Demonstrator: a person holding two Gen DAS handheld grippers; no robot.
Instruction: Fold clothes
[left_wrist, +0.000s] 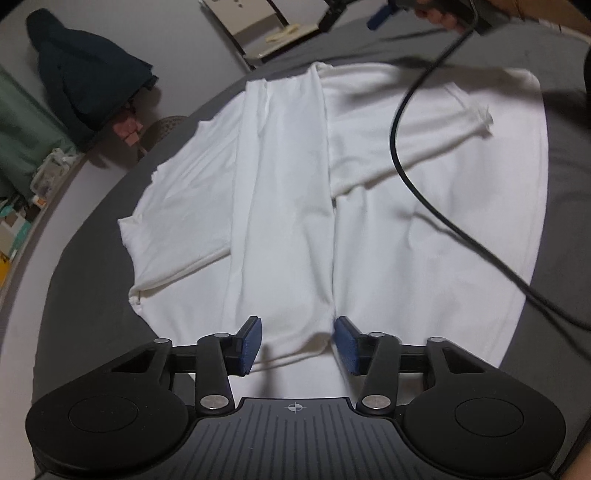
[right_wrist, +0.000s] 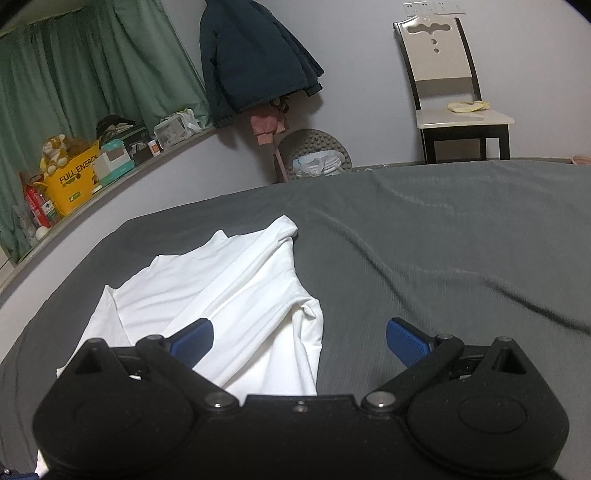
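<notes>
On the grey bedsheet (left_wrist: 92, 295) a white garment (left_wrist: 280, 206) is lying spread flat, one panel folded lengthwise over its middle. Left gripper (left_wrist: 297, 341) is hovering at the near hem, fingers (left_wrist: 251, 343) apart, straddling the fold's edge without pressing it. Right gripper (right_wrist: 300, 339) is hanging spread wide, holding nothing. Bare sheet is stretching rightward toward the chair (right_wrist: 448, 85); a black cable (left_wrist: 402, 155) is crossing overhead.

A white cotton garment (left_wrist: 280, 206) is spread on the grey bed sheet (left_wrist: 88, 306) ahead of the left gripper (left_wrist: 297, 345). Its folded hem is flanked by the blue pads (left_wrist: 251, 345), no contact being evident. A black cable (left_wrist: 406, 155) is draped across the cloth to the right.
</notes>
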